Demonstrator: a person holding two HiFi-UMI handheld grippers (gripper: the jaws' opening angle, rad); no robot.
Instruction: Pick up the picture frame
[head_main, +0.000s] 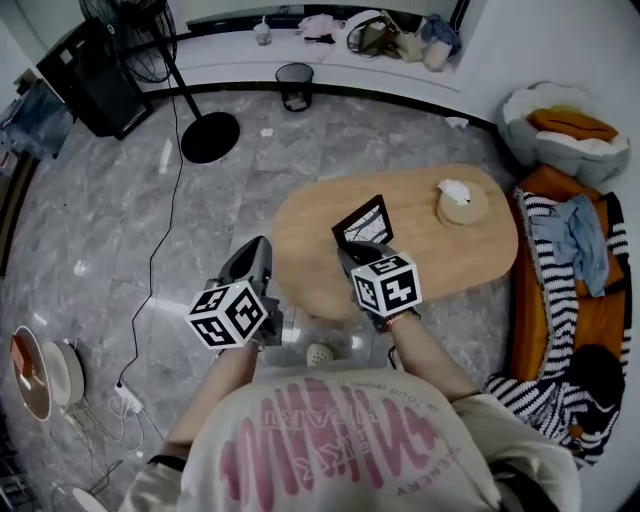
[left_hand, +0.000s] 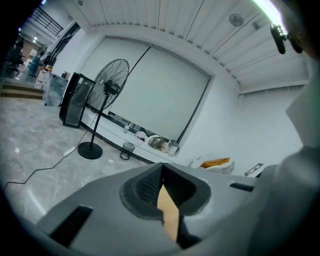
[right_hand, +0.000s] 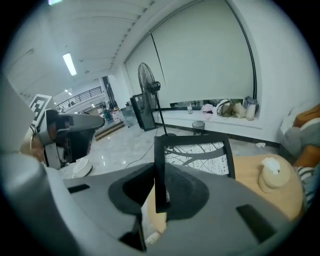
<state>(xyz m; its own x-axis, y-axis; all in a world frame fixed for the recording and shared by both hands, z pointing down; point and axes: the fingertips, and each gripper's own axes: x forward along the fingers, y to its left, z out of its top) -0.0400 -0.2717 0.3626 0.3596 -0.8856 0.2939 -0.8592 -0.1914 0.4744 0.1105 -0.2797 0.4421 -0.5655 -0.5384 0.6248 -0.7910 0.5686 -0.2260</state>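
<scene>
The picture frame (head_main: 362, 224) is black, with a branch-patterned print behind the glass. It hangs tilted above the near left part of the oval wooden table (head_main: 460, 250). My right gripper (head_main: 352, 255) is shut on the frame's left bar. In the right gripper view the frame (right_hand: 195, 150) stands upright between the jaws of the right gripper (right_hand: 160, 185), with the table (right_hand: 250, 175) below it. My left gripper (head_main: 255, 248) is raised left of the table, over the floor. Seen in its own view, the left gripper (left_hand: 162, 167) has its jaw tips together and holds nothing.
A round wooden holder with white tissue (head_main: 462, 200) sits on the table's far right. An orange sofa with a striped blanket (head_main: 560, 300) lies to the right. A standing fan's base (head_main: 210, 137) and a small bin (head_main: 294, 85) are farther back. A cable runs across the floor on the left.
</scene>
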